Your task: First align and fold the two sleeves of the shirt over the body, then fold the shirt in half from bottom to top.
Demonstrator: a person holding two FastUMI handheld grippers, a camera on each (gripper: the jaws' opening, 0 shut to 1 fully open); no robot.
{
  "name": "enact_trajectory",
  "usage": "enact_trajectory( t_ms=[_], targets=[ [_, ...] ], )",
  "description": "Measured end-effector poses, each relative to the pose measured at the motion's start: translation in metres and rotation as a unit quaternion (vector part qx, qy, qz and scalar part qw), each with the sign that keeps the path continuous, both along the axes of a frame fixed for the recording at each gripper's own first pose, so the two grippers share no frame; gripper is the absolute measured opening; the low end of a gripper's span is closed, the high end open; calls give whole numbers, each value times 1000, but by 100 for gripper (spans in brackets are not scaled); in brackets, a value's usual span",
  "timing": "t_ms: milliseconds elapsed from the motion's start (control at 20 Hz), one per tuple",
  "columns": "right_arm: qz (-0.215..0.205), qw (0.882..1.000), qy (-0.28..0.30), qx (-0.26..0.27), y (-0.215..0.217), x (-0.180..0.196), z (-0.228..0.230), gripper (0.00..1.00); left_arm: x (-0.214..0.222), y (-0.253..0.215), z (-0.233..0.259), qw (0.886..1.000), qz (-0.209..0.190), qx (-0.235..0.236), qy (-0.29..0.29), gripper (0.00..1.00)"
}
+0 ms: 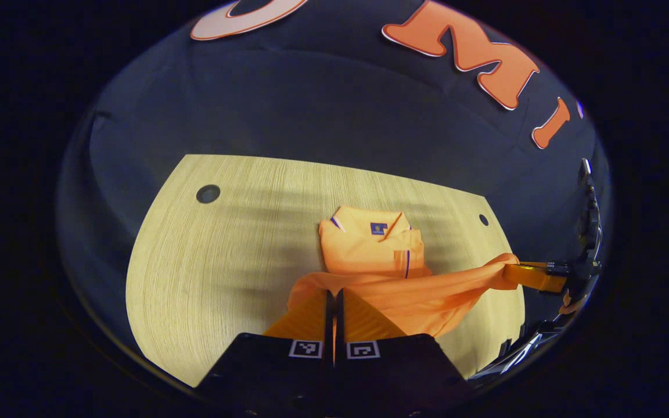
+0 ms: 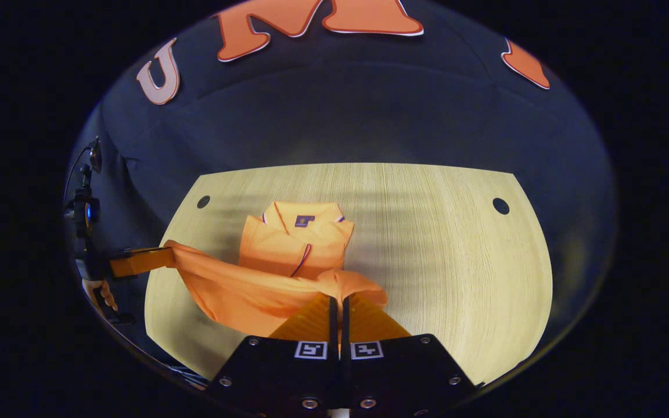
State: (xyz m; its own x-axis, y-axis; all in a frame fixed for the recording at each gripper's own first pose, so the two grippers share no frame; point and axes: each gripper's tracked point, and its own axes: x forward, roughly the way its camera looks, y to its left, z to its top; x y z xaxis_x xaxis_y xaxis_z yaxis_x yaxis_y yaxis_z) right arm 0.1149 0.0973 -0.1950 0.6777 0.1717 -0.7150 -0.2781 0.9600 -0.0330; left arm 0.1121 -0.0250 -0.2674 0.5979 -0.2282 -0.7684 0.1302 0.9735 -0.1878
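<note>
The orange shirt (image 1: 375,255) lies on the wooden table (image 1: 224,249), its collar at the far end and the sleeves already folded in over the body. Its near hem is lifted off the table and stretched between the two grippers. In the left gripper view, the left gripper (image 1: 334,302) sits at the near edge with its two fingers pressed together on one bottom corner of the fabric. In the same view the right gripper (image 1: 529,276) shows far off to the right, clamped on the other corner, so the hem hangs as a taut band between them. In the right gripper view, the right gripper (image 2: 337,307) pinches a bunched fold of the shirt (image 2: 288,255) between closed fingers, and the left gripper (image 2: 143,261) appears at the left edge holding its corner, with part of a hand (image 2: 99,293) below it.

The raised hem hides the lower part of the shirt's body, and the fingertips are buried in cloth. The small badge inside the collar is too small to make out.

The table (image 2: 439,249) is pale wood grain with a small round hole near each far corner. Black cloth forms the booth wall behind it.
</note>
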Motion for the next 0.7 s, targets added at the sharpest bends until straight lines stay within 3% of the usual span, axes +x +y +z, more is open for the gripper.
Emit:
enact_trajectory(
  t_ms=[400, 700],
  targets=[
    [-21, 1000, -2, -2, 4, 71, -11, 0, 68, 0, -17, 1000, -6, 4, -4, 1],
    [-47, 998, 25, -22, 6, 109, -67, 1, 103, 4, -72, 999, 1, 31, 20, 1]
  ],
)
